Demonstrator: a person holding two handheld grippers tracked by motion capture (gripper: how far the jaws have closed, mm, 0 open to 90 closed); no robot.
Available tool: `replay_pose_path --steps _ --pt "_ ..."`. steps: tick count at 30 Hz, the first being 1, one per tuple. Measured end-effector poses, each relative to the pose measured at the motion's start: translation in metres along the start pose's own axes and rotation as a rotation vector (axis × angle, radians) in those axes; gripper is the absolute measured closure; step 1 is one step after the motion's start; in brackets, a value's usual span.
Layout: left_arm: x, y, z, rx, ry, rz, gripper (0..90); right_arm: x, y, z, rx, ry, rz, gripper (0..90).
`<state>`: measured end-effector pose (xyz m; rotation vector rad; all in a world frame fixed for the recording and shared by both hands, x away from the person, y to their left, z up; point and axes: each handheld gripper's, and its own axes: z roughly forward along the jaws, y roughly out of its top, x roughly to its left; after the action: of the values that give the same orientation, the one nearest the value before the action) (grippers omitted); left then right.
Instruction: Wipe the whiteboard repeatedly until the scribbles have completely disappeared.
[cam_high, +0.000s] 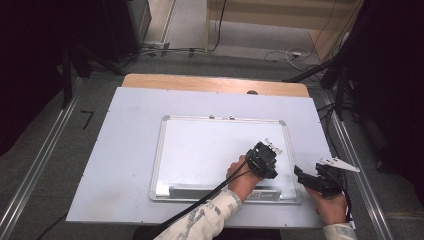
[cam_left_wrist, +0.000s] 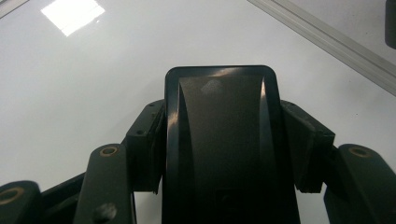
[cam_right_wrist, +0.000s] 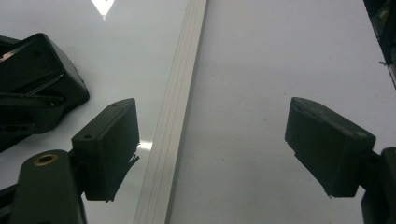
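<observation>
A white whiteboard with a silver frame lies flat on a pale sheet. My left gripper hovers over the board's right part and is shut on a black rounded block, likely an eraser, which sits between its fingers just above the white surface. My right gripper is to the right, by the board's right edge. In the right gripper view it stands open with nothing between its fingers, straddling the frame strip. The left gripper shows there at the left.
The pale sheet covers a wooden table. A tray strip runs along the board's near edge. Metal rails flank the table on both sides, and cables lie on the floor beyond it.
</observation>
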<state>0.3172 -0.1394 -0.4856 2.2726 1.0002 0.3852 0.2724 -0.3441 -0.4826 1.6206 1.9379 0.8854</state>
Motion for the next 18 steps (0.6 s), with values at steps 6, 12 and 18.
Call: replay_pose_path --steps 6,12,18 --pt "0.006 -0.005 -0.005 0.006 -0.009 0.014 40.2 -0.001 -0.001 0.000 -0.001 0.000 0.003 16.3" --pt "0.022 -0.019 -0.016 0.009 -0.009 0.008 40.2 -0.001 -0.001 -0.001 0.001 -0.003 0.002 16.3" --pt "0.047 -0.042 -0.034 0.011 -0.001 0.004 40.1 -0.001 -0.001 -0.001 0.001 -0.008 0.001 16.3"
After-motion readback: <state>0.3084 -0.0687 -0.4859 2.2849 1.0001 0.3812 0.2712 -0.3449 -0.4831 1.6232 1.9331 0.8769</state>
